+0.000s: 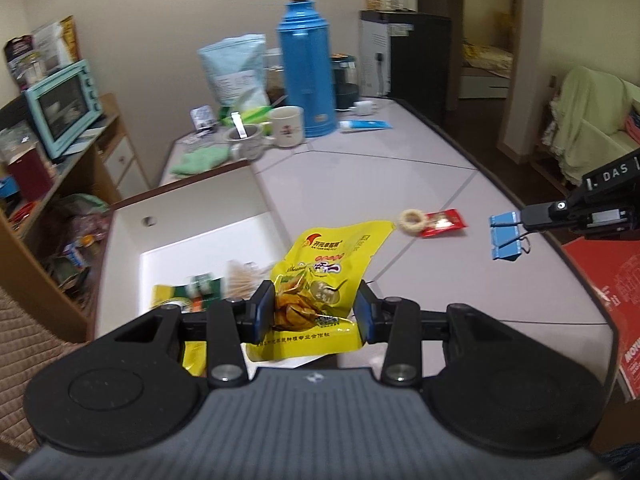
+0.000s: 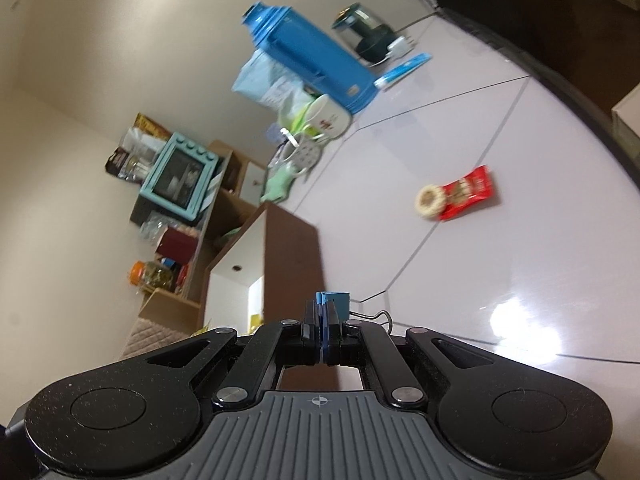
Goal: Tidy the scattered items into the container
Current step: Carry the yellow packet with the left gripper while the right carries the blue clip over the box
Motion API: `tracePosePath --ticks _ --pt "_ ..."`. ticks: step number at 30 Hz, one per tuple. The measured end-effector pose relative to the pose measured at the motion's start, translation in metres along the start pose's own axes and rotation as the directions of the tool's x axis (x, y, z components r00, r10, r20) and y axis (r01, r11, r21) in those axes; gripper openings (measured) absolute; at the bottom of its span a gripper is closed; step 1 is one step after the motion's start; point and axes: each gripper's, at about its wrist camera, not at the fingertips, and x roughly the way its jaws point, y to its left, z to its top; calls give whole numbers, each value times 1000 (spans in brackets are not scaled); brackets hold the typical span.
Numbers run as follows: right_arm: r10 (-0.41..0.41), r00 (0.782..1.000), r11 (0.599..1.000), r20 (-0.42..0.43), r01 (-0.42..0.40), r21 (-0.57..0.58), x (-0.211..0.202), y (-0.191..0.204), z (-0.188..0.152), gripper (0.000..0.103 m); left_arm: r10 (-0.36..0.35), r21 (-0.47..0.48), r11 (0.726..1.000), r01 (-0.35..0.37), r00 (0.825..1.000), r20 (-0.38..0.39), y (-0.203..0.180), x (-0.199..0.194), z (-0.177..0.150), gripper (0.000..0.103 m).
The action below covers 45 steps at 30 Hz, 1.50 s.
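Observation:
My left gripper [image 1: 316,312] is shut on a yellow snack bag [image 1: 320,280] and holds it over the right edge of the white container [image 1: 192,232]. Packets and toothpicks lie inside the container. My right gripper [image 2: 325,324] is shut on a blue binder clip [image 2: 334,300], held above the table; it also shows in the left wrist view [image 1: 505,235]. A red snack packet [image 1: 444,222] and a small roll of tape [image 1: 412,221] lie together on the table; they also show in the right wrist view, the packet [image 2: 468,192] beside the roll [image 2: 429,200].
At the table's far end stand a blue thermos [image 1: 306,68], two mugs [image 1: 286,126], a pale blue bag [image 1: 236,72] and a glass kettle [image 1: 344,80]. A shelf with a teal oven [image 1: 64,106] stands left. A red box [image 1: 616,300] lies at right.

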Motion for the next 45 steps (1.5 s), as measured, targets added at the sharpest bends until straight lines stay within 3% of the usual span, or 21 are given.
tracePosePath --ticks 9,25,45 --pt "32 999 999 -35 -33 -38 40 41 -15 0 74 -37 997 -75 997 -14 65 -9 -14 37" --pt "72 989 987 -126 -89 -137 130 118 -28 0 40 -38 998 -42 998 -49 136 25 -16 37" --pt "-77 983 968 -169 33 -251 276 140 11 0 -8 -32 999 3 990 -141 200 194 31 37"
